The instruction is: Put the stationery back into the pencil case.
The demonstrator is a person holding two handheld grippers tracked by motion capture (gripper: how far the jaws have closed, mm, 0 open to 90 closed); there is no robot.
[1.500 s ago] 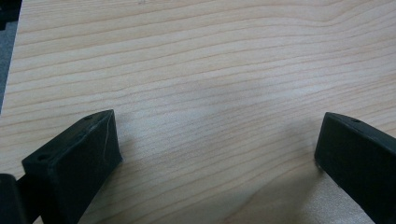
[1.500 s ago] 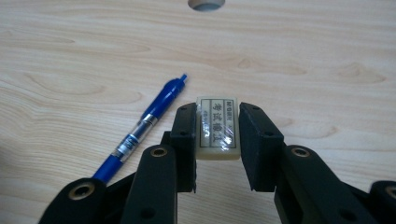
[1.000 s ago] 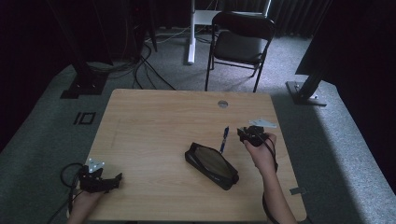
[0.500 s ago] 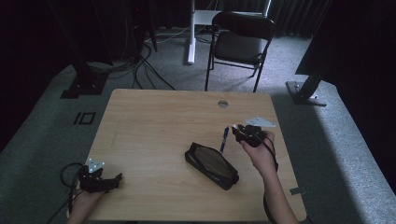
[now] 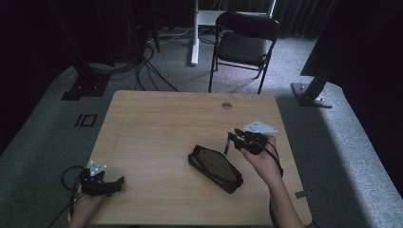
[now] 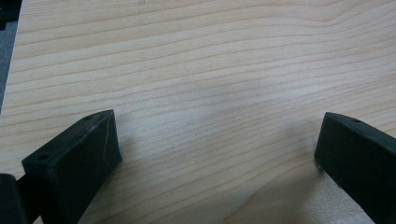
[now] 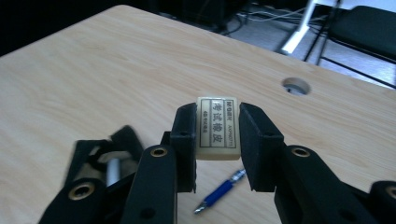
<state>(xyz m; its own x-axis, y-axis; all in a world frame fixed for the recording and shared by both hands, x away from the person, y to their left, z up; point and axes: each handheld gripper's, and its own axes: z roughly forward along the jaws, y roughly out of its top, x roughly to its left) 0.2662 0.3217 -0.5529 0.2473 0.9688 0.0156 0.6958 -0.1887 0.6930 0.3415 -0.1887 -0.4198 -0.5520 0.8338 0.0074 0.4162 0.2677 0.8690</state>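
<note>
- High view: the right gripper (image 5: 236, 134) hovered over the table (image 5: 157, 128), just past the far end of the black pencil case (image 5: 215, 168), with a pen (image 5: 227, 145) lying beneath it. The left gripper (image 5: 114, 183) rested near the table's near-left corner, well apart from everything else.
- Left gripper view: its jaws stood wide apart over bare wood, grasping nothing.
- Right gripper view: the jaws were clenched on an eraser (image 7: 217, 128), a pale block with printed characters, held above the blue pen (image 7: 220, 192) and beside the open case (image 7: 100, 161), which looked blurred. The grip caught only the eraser's lower sides, so a quick swing toward the case could probably twist it loose; released too early, it might bounce off the rim onto the table.
</note>
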